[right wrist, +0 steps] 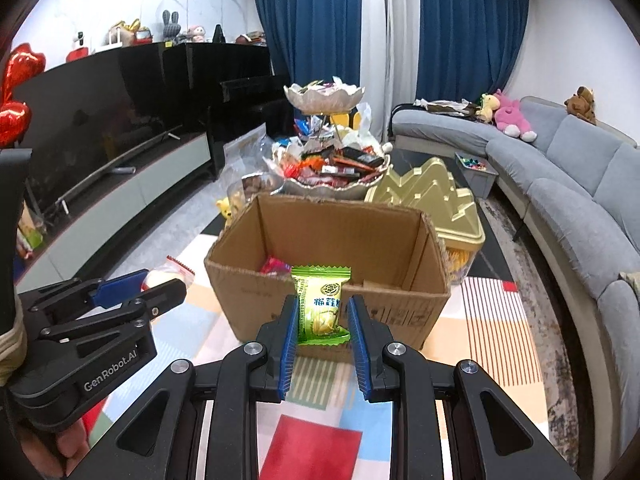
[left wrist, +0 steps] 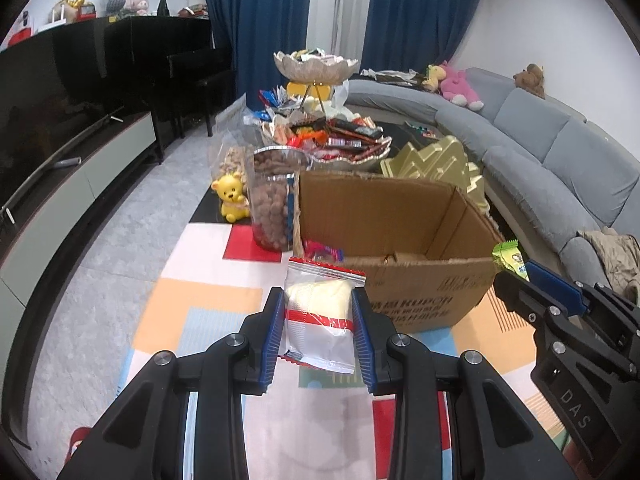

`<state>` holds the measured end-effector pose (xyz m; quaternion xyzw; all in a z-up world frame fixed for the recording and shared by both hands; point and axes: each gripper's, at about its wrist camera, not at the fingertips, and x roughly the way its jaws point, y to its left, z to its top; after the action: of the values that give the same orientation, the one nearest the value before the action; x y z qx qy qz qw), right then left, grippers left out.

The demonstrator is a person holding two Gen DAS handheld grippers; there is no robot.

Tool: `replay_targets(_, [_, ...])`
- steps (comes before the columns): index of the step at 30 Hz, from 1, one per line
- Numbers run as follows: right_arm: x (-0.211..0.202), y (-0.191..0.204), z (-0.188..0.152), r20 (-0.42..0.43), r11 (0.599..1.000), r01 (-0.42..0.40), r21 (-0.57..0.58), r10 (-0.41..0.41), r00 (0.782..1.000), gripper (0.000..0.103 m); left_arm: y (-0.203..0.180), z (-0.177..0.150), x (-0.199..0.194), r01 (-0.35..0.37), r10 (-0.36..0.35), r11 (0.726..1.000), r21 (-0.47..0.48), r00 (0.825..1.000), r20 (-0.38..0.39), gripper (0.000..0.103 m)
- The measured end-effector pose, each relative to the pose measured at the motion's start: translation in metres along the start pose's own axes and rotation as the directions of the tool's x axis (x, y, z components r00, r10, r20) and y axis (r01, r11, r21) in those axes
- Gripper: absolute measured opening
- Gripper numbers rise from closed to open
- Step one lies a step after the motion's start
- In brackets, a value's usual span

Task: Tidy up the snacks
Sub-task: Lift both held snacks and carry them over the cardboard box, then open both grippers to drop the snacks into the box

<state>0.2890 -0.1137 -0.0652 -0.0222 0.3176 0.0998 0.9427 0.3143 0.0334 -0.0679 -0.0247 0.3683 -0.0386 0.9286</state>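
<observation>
The left tool (left wrist: 319, 300) grips a clear snack packet with red edges (left wrist: 320, 312), its blue pads pressed on both sides of the wrapper. The right tool (right wrist: 322, 308) is clamped on a green snack packet (right wrist: 321, 304). Both packets are held up in the air just in front of an open cardboard box (right wrist: 320, 240), which sits on a colourful worktop and holds a few wrapped snacks. Behind the box stand a tiered dish piled with snacks (right wrist: 332, 168), a gold tin (right wrist: 436, 196) and a clear jar of brown snacks (left wrist: 272, 200) beside a yellow bear figure (left wrist: 231, 198).
</observation>
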Motion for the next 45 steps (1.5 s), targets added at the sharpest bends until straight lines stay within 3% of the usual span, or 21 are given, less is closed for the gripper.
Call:
replay_targets(13, [0.005,-0.017,0.027,0.031,0.999,0.028,0.024,-0.029,0.999,0.026,-0.015,0.037,0.005,-0.016,0.016,1.0,-0.007,0.999,0.028,0.033])
replay_targets(25, [0.031,-0.031,0.05,0.031,0.998,0.048,0.036,-0.05,0.998,0.026,-0.021,0.063,0.039,-0.003,0.003,1.0,-0.023,1.0,0.011,0.033])
replay_targets(45, [0.087,-0.044,0.063,-0.044,0.998,0.039,0.039,-0.037,0.998,0.026,-0.025,0.077,0.09,0.04,-0.04,0.999,-0.009,0.999,-0.025,0.037])
